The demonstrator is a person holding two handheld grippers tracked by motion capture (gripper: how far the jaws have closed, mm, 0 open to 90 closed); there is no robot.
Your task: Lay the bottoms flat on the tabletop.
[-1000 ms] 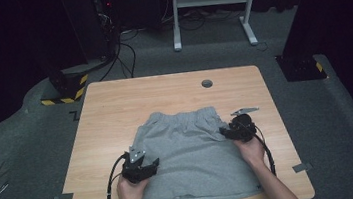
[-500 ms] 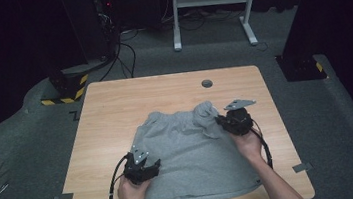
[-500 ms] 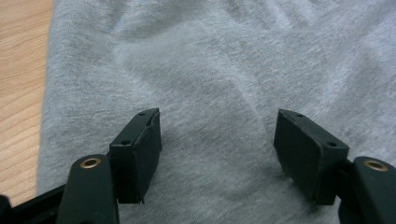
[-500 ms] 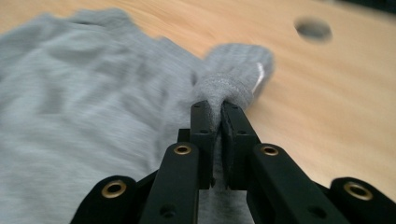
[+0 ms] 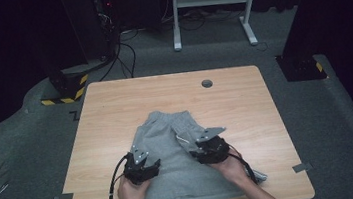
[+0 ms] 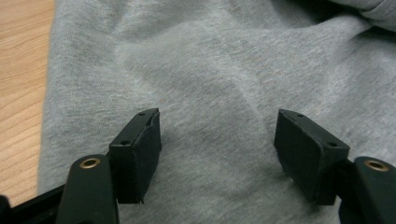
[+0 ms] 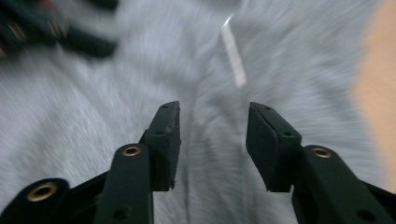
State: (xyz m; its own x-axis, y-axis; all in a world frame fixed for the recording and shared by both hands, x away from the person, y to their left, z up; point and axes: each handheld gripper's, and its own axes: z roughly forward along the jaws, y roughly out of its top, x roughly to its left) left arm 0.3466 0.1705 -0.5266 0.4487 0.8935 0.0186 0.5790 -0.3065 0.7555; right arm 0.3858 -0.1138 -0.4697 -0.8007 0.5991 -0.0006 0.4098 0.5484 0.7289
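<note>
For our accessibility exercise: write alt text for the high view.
Grey shorts, partly folded, lie on a wooden table. A person's left gripper and right gripper rest over them, jaws open.

You find no readable text, label, brand or number here; the only marking is the yellow-and-black hazard striping on the stand base beyond the table's far-left corner

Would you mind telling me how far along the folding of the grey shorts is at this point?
Done: one leg of the grey shorts appears folded across the other, narrowing the far end. In hand: the right tool, its jaws just reopened with nothing between them, hovers over the fold; the left tool sits open over the cloth. Left: the near part is unfolded.
</note>
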